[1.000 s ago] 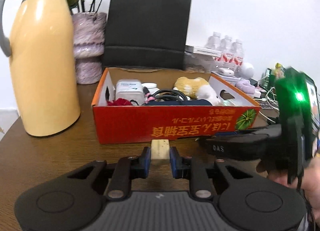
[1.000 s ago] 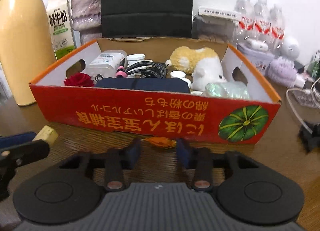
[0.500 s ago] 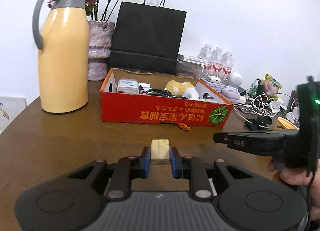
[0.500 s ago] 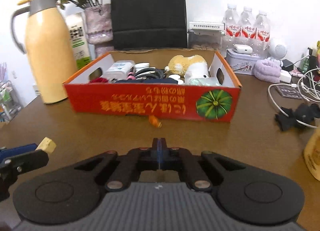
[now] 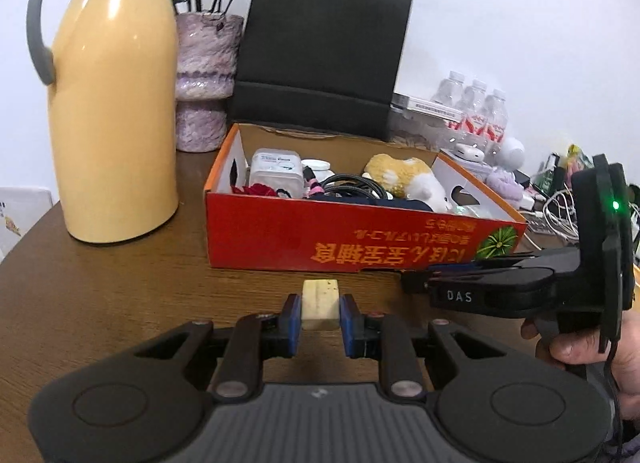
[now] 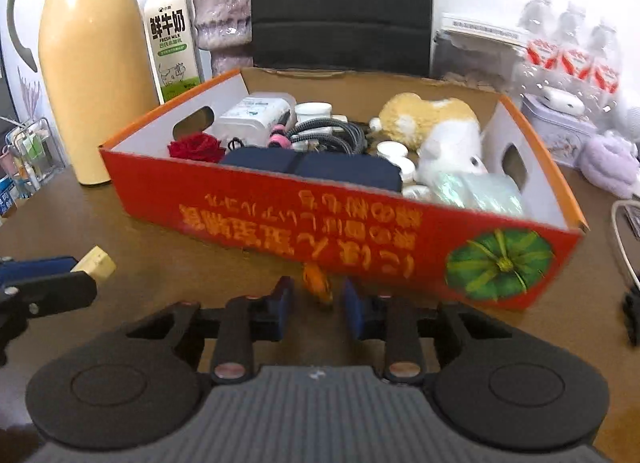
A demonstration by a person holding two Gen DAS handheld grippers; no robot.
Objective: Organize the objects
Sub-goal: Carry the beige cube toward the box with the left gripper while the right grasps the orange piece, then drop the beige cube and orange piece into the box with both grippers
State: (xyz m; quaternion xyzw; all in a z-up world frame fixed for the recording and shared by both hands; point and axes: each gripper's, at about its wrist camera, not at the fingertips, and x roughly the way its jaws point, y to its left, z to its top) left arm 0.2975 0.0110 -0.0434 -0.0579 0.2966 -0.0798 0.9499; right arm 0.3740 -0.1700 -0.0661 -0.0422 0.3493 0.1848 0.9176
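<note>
Now: left gripper (image 5: pixel 320 317) clamps pale block (image 5: pixel 320 304) | right gripper (image 6: pixel 316 303) spread around orange piece (image 6: pixel 318 283)

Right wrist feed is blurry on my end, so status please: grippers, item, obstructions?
Left gripper shut on cream block. Right gripper open around orange piece on table, against red box. Nothing blocking.

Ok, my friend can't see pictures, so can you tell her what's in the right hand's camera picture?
The right gripper is open around a small orange thing on the brown table, right in front of a red box full of stuff, including a plush toy. A yellow jug stands behind on the left.
</note>
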